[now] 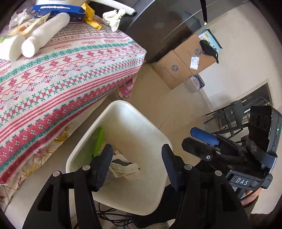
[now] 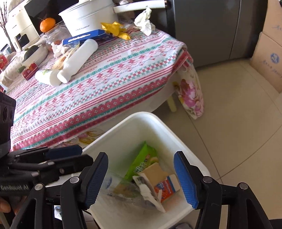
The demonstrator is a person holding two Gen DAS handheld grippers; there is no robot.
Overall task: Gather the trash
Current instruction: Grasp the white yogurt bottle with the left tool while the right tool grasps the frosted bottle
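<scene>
- We hold the left gripper (image 1: pixel 137 165) above the white bin (image 1: pixel 149 130); its fingers (image 1: pixel 104 163) are spread apart and carry nothing.
- We hold the right gripper (image 2: pixel 141 178) over the same bin (image 2: pixel 123 133); its fingers (image 2: pixel 185 179) are likewise parted and empty.
- Between and below the right fingers, inside the bin, lie a green packet (image 2: pixel 141 160), a tan carton (image 2: pixel 153 171), an orange-and-white carton (image 2: pixel 167 186) and crumpled paper (image 2: pixel 146 190).
- From the left wrist view, the green packet (image 1: pixel 97 142) sits just beyond the left finger, and the crumpled paper (image 1: pixel 123 167) lies between the fingers.
- Beyond the fingers, the surface with the patterned cloth (image 2: pixel 105 84) carries remaining items: two white bottles (image 2: pixel 79 59), a blue box (image 2: pixel 86 37), a yellow wrapper (image 2: pixel 116 30) and a crumpled tissue (image 2: pixel 144 22).
- An orange (image 2: pixel 47 24) and a white pot (image 2: pixel 88 15) stand further back on that surface.
- Cardboard boxes (image 1: pixel 183 59) rest on the floor, well beyond the left fingers.
</scene>
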